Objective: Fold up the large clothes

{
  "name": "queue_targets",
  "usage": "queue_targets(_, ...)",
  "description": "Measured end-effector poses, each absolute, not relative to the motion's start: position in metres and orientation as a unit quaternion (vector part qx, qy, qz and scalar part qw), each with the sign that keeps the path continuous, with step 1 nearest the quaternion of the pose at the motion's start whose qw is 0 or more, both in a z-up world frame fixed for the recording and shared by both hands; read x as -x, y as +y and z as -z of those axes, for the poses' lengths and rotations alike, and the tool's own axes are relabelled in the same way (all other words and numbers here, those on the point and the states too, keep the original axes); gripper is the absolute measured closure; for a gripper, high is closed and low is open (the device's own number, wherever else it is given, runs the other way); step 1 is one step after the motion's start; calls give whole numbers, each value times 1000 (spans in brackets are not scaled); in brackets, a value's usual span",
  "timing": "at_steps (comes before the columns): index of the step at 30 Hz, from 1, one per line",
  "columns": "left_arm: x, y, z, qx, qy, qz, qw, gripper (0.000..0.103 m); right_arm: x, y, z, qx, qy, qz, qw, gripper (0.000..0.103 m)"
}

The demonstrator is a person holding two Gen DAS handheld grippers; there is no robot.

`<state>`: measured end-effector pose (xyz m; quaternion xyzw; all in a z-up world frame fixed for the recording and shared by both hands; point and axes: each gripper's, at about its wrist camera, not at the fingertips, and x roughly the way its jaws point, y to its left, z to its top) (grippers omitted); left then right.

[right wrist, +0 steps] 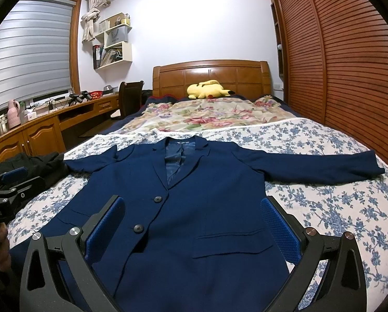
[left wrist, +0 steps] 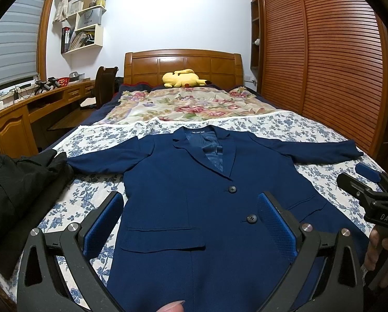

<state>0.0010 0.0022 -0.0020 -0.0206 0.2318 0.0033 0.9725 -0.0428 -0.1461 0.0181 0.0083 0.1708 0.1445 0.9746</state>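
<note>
A navy blue blazer [left wrist: 194, 182] lies face up and buttoned on the floral bedsheet, both sleeves spread out sideways; it also shows in the right wrist view [right wrist: 207, 195]. My left gripper [left wrist: 191, 202] is open, hovering above the blazer's lower front, holding nothing. My right gripper [right wrist: 194, 208] is open too, above the blazer's lower front near the right pocket, empty. The right gripper also shows at the right edge of the left wrist view [left wrist: 370, 182]. The left gripper shows at the left edge of the right wrist view [right wrist: 17, 182].
A black garment [left wrist: 19, 187] lies bunched at the bed's left edge by the blazer's sleeve end. A yellow plush toy [left wrist: 183, 78] rests by the wooden headboard. A wardrobe [left wrist: 337, 65] lines the right side. A desk [left wrist: 24, 109] and chair stand left.
</note>
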Motion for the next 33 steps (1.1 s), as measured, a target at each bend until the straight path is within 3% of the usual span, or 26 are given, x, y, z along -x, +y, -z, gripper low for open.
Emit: queue_targets(33, 2, 2, 2, 19, 228, -3, 974, 0, 43, -146, -16, -8, 169, -145, 975, 0)
